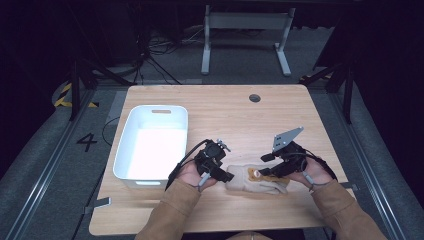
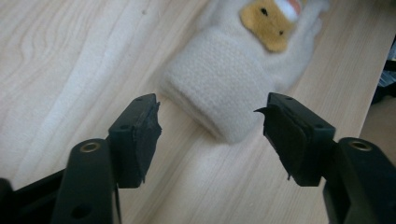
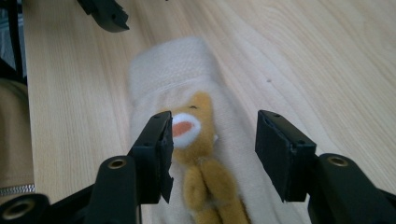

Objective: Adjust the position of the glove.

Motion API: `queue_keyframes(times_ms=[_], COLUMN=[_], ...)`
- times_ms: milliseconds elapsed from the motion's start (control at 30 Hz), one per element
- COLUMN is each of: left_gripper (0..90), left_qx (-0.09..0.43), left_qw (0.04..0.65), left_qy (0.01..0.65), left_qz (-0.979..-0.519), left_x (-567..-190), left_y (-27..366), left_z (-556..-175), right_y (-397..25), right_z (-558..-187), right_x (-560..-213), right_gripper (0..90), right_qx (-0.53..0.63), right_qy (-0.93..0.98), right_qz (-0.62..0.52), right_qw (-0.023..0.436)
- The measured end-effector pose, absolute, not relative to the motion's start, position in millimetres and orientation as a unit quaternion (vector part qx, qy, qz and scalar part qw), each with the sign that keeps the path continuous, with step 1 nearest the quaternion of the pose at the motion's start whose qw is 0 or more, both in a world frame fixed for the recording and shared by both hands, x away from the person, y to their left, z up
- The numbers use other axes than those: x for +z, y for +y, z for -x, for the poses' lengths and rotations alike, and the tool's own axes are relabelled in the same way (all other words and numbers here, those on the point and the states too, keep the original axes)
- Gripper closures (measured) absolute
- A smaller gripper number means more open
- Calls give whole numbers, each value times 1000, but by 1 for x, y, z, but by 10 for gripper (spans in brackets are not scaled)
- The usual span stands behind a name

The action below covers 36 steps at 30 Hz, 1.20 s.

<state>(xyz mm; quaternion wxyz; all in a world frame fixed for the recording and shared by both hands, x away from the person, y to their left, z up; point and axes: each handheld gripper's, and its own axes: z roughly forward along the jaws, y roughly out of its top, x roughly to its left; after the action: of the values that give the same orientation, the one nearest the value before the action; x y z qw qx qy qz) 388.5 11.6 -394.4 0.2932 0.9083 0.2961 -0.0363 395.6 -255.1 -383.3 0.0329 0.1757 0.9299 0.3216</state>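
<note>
A cream knitted mitten with a tan plush animal sewn on it lies flat near the table's front edge. My left gripper is at the mitten's cuff end and my right gripper is over its other end. In the left gripper view the left gripper is open, with the ribbed cuff just ahead between the jaws. The right gripper is open too, low over the mitten, with the animal between its jaws. Neither gripper holds anything.
An empty white plastic bin stands on the left part of the wooden table. A round cable hole is at the far middle. A jaw of the left gripper shows at the top of the right gripper view.
</note>
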Motion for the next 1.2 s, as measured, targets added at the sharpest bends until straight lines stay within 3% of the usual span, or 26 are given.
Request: queue_keyframes(times_ms=[400,733,1200], left_gripper=[370,325,328], left_qx=[-15,-5,5], left_qw=[301,314,326], left_qy=[287,293,307], left_qz=[-909,-903,-894], left_x=[-384,-378,-379], left_y=[2,2,5], left_z=[-397,-404,-406], right_y=[-289,-329,-368], right_z=[-391,-389,-400], right_x=[-374,-370,-375], right_gripper=[473,496,434], right_qx=[347,363,371], right_qy=[896,863,814], right_qz=[-262,-332,-419], right_qw=[82,117,152])
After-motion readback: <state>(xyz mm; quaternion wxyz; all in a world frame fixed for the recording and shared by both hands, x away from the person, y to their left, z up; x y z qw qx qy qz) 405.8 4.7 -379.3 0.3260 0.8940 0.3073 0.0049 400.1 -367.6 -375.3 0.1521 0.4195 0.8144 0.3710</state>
